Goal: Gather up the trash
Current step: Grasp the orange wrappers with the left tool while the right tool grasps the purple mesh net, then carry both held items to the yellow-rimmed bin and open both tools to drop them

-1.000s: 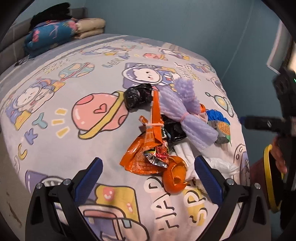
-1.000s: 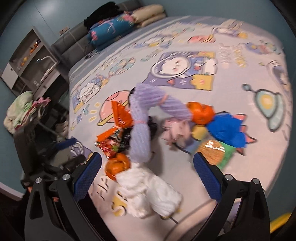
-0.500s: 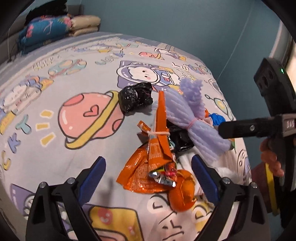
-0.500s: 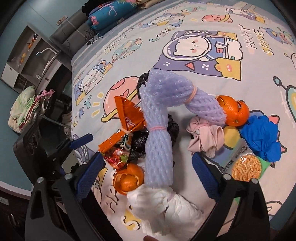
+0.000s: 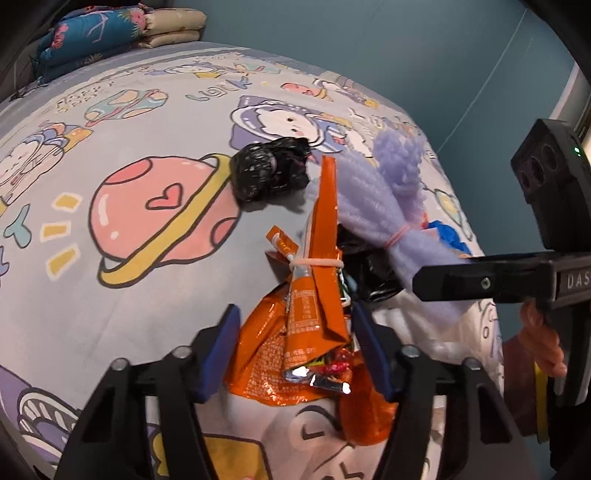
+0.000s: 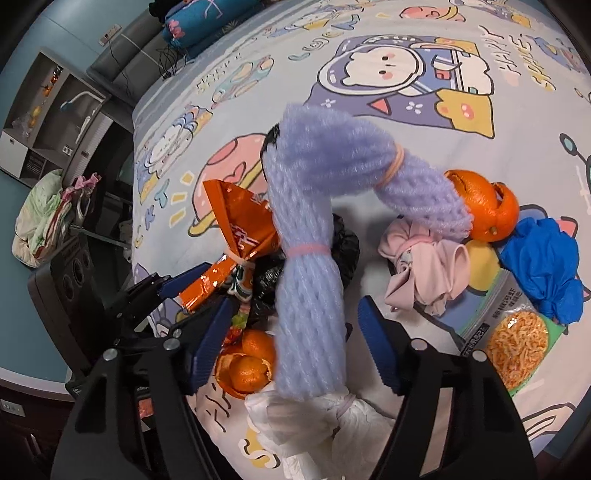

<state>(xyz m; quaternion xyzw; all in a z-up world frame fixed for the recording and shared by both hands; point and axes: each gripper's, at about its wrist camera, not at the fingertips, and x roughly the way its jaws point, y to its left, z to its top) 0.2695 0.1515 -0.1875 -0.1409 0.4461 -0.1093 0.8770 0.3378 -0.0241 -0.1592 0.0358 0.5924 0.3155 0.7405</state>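
Note:
A pile of trash lies on the cartoon-print bedsheet (image 5: pixel 110 280). In the left wrist view, my left gripper (image 5: pixel 295 347) straddles an orange snack wrapper bundle (image 5: pixel 314 302) tied with a rubber band. Its jaws are closing, with the wrapper between them and the pads just short of pressing. In the right wrist view, my right gripper (image 6: pixel 295 343) straddles a bent purple foam net roll (image 6: pixel 310 314). Those jaws are closing too, with gaps on both sides of the roll. The left gripper (image 6: pixel 173 288) shows there beside the orange wrapper (image 6: pixel 240 229).
Around lie a black bag (image 5: pixel 269 177), orange peels (image 6: pixel 484 206) (image 6: pixel 247 365), white crumpled tissue (image 6: pixel 325 417), pink cloth (image 6: pixel 424 266), a blue wad (image 6: pixel 543 266) and a noodle packet (image 6: pixel 517 332). Folded bedding (image 5: pixel 103 33) is far off. The bed edge runs close below.
Both grippers have come down and closer to the pile, and both pairs of jaws have narrowed, the left around the orange wrapper and the right around the purple foam roll.

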